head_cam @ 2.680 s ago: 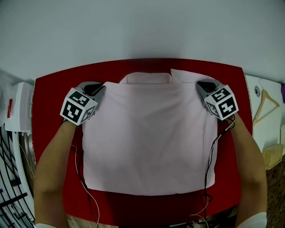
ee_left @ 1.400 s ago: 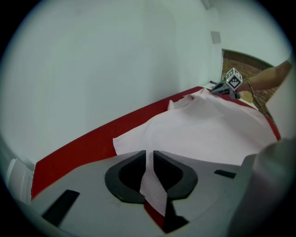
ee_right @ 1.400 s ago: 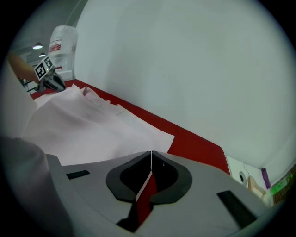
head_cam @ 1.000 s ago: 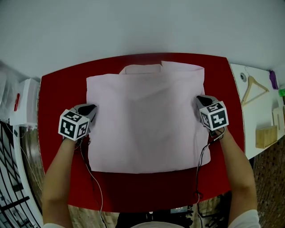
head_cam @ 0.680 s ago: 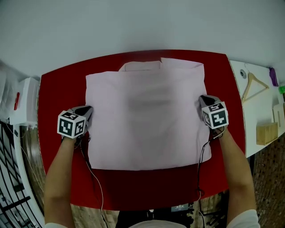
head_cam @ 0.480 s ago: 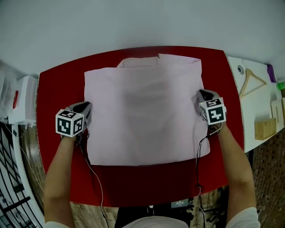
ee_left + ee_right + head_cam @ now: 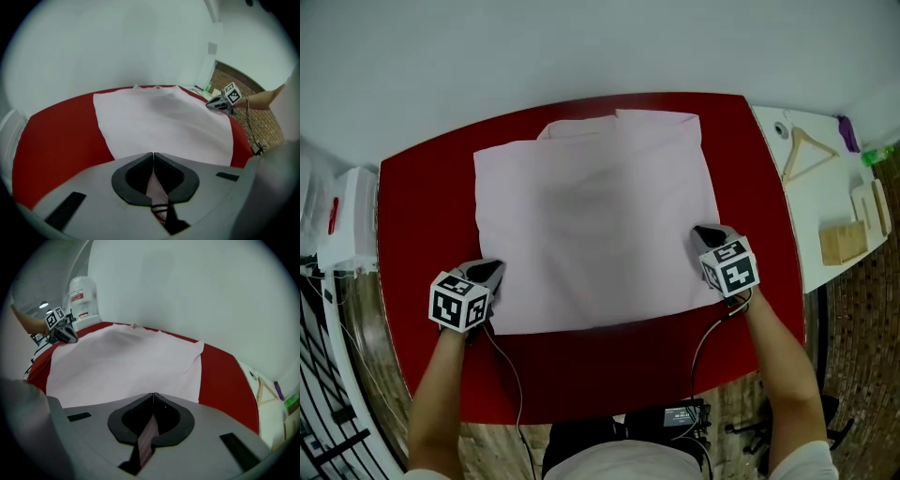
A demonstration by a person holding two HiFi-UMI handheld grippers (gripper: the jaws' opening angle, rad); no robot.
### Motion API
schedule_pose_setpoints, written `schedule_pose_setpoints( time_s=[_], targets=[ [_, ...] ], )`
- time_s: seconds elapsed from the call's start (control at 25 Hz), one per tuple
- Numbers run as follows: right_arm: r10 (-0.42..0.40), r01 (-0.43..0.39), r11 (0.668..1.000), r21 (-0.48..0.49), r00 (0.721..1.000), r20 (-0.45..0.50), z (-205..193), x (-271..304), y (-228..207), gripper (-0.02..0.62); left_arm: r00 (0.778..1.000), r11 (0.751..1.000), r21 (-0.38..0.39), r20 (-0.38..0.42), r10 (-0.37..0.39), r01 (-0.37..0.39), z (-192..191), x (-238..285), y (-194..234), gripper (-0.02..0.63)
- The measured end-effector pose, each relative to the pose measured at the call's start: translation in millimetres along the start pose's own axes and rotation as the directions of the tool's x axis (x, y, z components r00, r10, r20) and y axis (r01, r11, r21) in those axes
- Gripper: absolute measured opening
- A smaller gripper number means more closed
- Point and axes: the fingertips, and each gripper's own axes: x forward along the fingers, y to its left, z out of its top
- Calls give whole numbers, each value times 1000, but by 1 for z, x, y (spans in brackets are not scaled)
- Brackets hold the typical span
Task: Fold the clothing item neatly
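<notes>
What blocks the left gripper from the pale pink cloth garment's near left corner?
Probably nothing: the left gripper sits beside the pale pink garment's corner on the red table; shut jaws need opening.

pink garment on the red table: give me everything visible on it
The pink garment is pale, thin, soft-looking cloth, already folded into a rough rectangle. It lies flat on the red table with faint wrinkles. A collar band shows at the far edge, and a second layer peeks out beside it. The left gripper is shut on its near-left corner. The right gripper is shut on its right edge near the front corner.
</notes>
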Motion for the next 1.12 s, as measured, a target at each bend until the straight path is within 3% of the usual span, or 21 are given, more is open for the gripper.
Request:
schedule_pose_setpoints(
  time_s=[0.12,0.28,0.44,0.6,0.8,0.92,1.12],
  targets=[
    [-22,22,1000,13,1000,-9,-20,4,-7,14,999,999,-40,-30,18,-19,-20,3,6,12],
    [-12,11,997,74,1000,15,-22,5,-16,14,998,992,-118,25,49,-46,-24,1,13,12],
    [-39,38,999,20,998,43,-16,-9,-12,14,990,983,-135,51,133,-125,-23,-17,9,12],
    [26,-24,1000,-16,996,80,-29,-46,9,14,989,983,-130,60,136,-127,-38,-43,-22,12],
    [99,-99,995,17,994,46,-72,-72,35,14,992,982,-143,-28,122,-125,-81,-47,-43,12],
    [93,-94,995,20,996,3,-97,-66,39,14,991,974,-184,-56,123,-132,-101,-43,-39,12],
    [73,-74,997,23,996,48,-95,-58,30,14,988,959,-239,-9,155,-153,-98,-41,-30,12]
  ],
)
